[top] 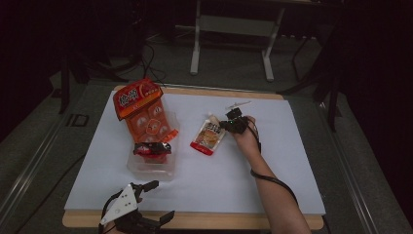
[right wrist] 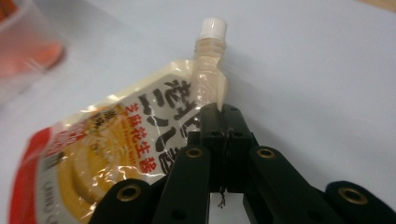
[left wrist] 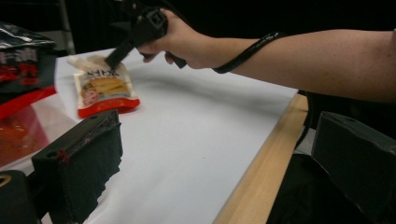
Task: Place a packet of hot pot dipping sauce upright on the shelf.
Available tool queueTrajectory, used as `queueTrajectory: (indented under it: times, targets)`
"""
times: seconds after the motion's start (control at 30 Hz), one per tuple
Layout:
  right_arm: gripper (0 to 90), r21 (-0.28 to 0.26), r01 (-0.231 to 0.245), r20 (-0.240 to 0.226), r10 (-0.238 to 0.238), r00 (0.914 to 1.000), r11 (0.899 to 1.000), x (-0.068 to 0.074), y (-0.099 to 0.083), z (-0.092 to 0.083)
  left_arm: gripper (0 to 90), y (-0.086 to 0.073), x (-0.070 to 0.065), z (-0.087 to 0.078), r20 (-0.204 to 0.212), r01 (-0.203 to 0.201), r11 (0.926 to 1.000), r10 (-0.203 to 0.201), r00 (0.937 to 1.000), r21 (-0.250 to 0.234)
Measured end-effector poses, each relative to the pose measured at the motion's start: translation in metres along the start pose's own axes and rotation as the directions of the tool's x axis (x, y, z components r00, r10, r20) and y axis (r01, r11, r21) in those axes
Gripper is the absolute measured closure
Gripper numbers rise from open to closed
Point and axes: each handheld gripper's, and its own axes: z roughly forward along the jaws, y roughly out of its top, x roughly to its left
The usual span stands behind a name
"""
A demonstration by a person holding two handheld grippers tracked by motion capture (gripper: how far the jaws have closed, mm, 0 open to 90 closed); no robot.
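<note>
With its jaws pinched together on the spouted cream-and-red sauce pouch [right wrist: 126, 154] near the neck, the right gripper [right wrist: 223, 116] should lift slowly, straight up; the left gripper [top: 155, 201] waits, jaws apart.

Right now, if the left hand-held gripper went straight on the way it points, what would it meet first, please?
Probably the spouted pouch: it lies ahead across bare white paper, a little left of centre between the open jaws. The right hand-held gripper sits at its top. Depth is hard to judge, so the left hand-held gripper might slip past it.

The spouted sauce pouch [right wrist: 116, 154] carries black and red Chinese characters.
</note>
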Motion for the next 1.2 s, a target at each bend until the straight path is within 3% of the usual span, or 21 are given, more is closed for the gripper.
queueTrajectory:
  times: [0.17,0.4,0.63,0.7,0.77,0.97,1.0,1.1,1.2]
  targets:
    - [89.9,-0.036,0.012,-0.017,-0.013,0.9998,0.999,0.005,0.001,-0.016,2.4,0.000,-0.001,0.002,0.002,-0.009,0.9999,0.009,1.0000,0.009]
    - [89.9,-0.101,0.038,-0.054,-0.044,0.9976,0.994,0.018,0.006,-0.040,3.6,0.002,0.004,0.006,-0.042,-0.047,0.9984,0.048,0.9980,0.031]
    - [90.0,-0.164,0.067,-0.096,-0.083,0.9919,0.984,0.036,0.012,-0.059,4.0,0.006,0.006,0.008,-0.066,-0.047,0.9989,0.047,0.9967,-0.004]
    - [90.0,-0.179,0.079,-0.111,-0.100,0.9888,0.981,0.043,0.014,-0.064,4.0,0.008,0.007,0.009,-0.064,-0.031,0.9995,0.031,0.9975,-0.006]
    - [90.0,-0.192,0.093,-0.129,-0.119,0.9846,0.977,0.050,0.016,-0.069,4.0,0.009,0.008,0.008,-0.026,0.003,0.9990,-0.004,0.9996,-0.044]
    - [90.0,-0.219,0.124,-0.171,-0.163,0.9717,0.968,0.070,0.019,-0.078,4.2,0.013,0.007,0.008,-0.054,-0.012,0.9997,0.011,0.9985,-0.019]
    - [90.0,-0.226,0.143,-0.180,-0.186,0.9659,0.964,0.077,0.020,-0.081,4.2,0.014,0.007,0.008,-0.051,-0.005,0.9999,0.004,0.9987,-0.016]
    - [90.0,-0.235,0.161,-0.190,-0.208,0.9596,0.959,0.085,0.020,-0.086,4.2,0.015,0.008,0.009,-0.025,0.022,0.9996,-0.022,0.9994,-0.015]
    - [90.0,-0.248,0.169,-0.202,-0.222,0.9539,0.954,0.088,0.019,-0.093,4.2,0.018,0.007,0.009,-0.020,0.020,0.9997,-0.021,0.9996,-0.011]
